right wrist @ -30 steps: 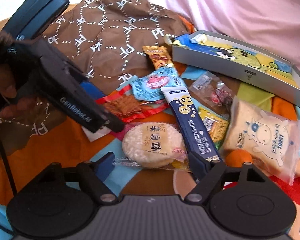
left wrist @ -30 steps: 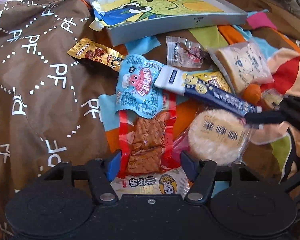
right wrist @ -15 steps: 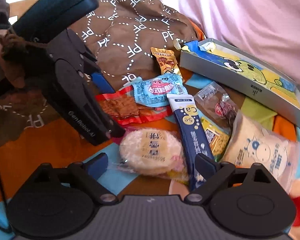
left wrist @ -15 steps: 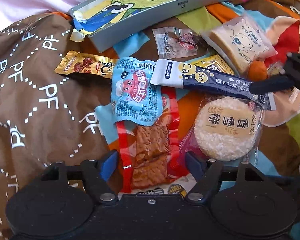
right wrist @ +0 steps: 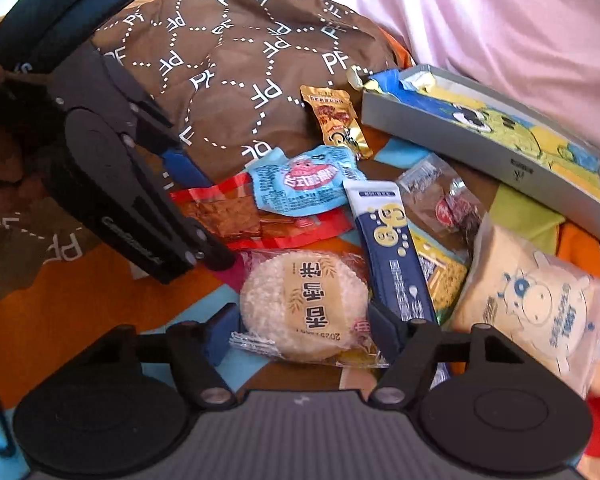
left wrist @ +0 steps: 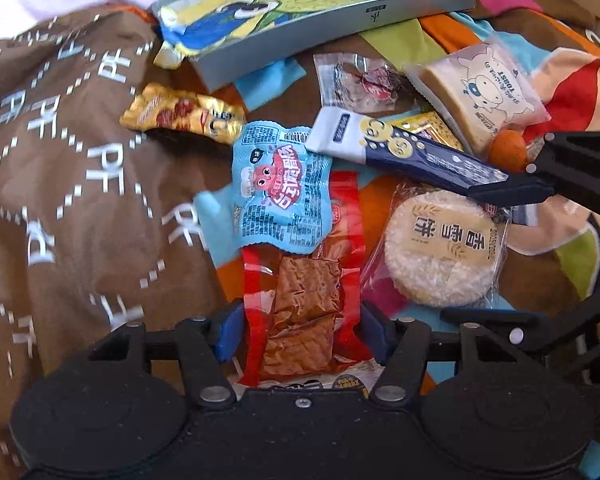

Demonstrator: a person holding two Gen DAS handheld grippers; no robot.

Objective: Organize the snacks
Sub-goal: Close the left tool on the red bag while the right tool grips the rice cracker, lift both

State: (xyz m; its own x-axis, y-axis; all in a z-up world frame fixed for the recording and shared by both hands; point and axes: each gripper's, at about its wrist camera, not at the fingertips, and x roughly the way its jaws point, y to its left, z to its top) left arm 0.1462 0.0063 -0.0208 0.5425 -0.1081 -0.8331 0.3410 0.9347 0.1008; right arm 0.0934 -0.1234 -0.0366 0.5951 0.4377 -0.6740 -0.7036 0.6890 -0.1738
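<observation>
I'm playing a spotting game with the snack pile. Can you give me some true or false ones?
1. The tray holds the round rice cracker. False: the cracker lies on the cloth, between the right gripper fingers.
2. The blue packet overlaps the red packet. True.
3. The left gripper straddles the red packet. True.
4. The toast bag is inside the tray. False: it lies outside, on the cloth.
5. The navy tube lies beside the cracker. True.
</observation>
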